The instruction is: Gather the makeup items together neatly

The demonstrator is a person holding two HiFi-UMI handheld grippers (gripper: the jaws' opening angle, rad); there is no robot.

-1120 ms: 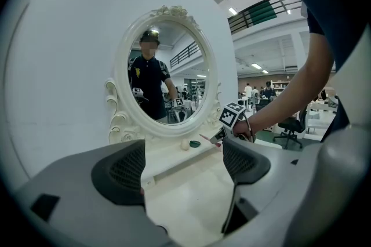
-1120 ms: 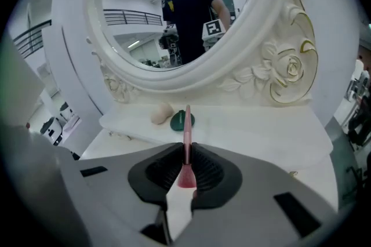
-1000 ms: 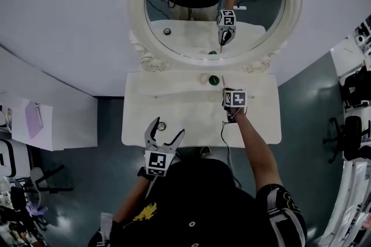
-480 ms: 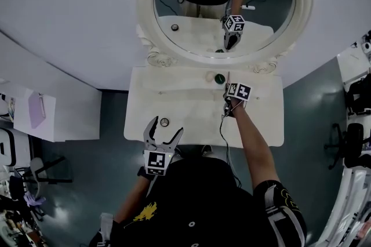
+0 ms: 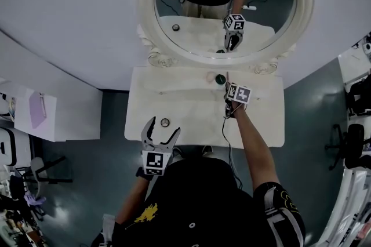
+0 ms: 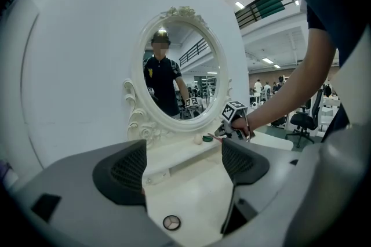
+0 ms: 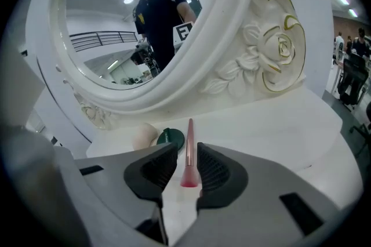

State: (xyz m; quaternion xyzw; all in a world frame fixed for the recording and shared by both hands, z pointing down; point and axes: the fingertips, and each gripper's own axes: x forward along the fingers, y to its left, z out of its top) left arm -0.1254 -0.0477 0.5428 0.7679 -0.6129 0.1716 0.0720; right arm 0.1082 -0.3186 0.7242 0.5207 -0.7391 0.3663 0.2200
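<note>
Now we are loosening the right gripper (image 7: pixel 185 154) around the pink brush (image 7: pixel 189 138) lying between its jaws mid-frame; left gripper (image 6: pixel 184 150) is hanging spread.

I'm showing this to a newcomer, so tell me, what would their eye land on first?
The ornate white oval mirror stands at the table's back. Below it the right gripper, jaws just opening, straddles a pink brush beside a green compact. The open left gripper hovers over a round compact near the front.
</note>
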